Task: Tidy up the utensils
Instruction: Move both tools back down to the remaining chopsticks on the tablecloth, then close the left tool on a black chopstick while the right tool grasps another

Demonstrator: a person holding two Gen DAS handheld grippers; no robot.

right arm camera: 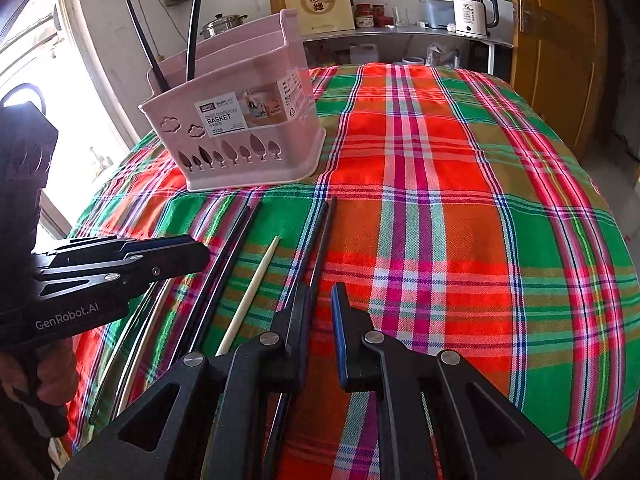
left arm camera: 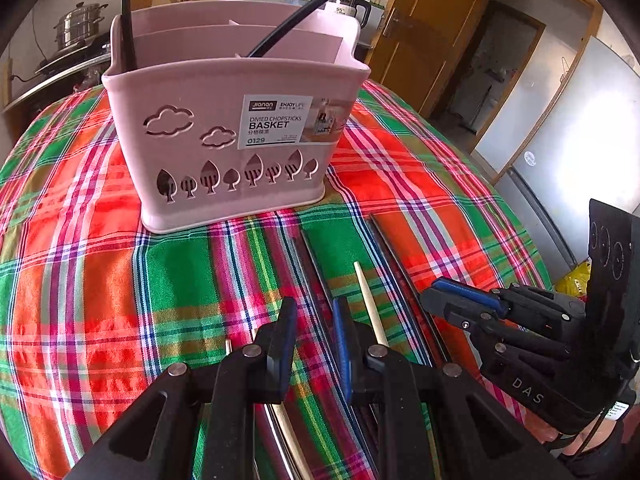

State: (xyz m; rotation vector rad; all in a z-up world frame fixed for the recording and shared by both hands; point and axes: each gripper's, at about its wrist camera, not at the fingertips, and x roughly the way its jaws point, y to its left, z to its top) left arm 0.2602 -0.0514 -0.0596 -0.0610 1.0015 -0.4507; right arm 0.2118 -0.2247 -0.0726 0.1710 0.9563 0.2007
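A pink divided chopsticks basket [left arm camera: 224, 136] stands on the plaid tablecloth [left arm camera: 100, 280] and holds two black chopsticks [left arm camera: 128, 20]; it also shows in the right wrist view [right arm camera: 240, 136]. Several chopsticks lie in front of it: black pairs [left arm camera: 316, 280] [right arm camera: 232, 248] [right arm camera: 322, 240] and a pale wooden one [left arm camera: 370, 304] [right arm camera: 252, 292]. My left gripper [left arm camera: 314, 316] is open and empty, low over the black pair beside the wooden one. My right gripper [right arm camera: 320, 300] is open and empty over the right black pair; it also shows in the left wrist view [left arm camera: 436, 294].
More pale and metal chopsticks [right arm camera: 132, 344] lie near the table's front edge under the left gripper [right arm camera: 202, 254]. A shelf with a kettle [right arm camera: 474, 10], pot [right arm camera: 222, 24] and paper bag [right arm camera: 324, 4] stands behind. A wooden door [left arm camera: 432, 28] is at the right.
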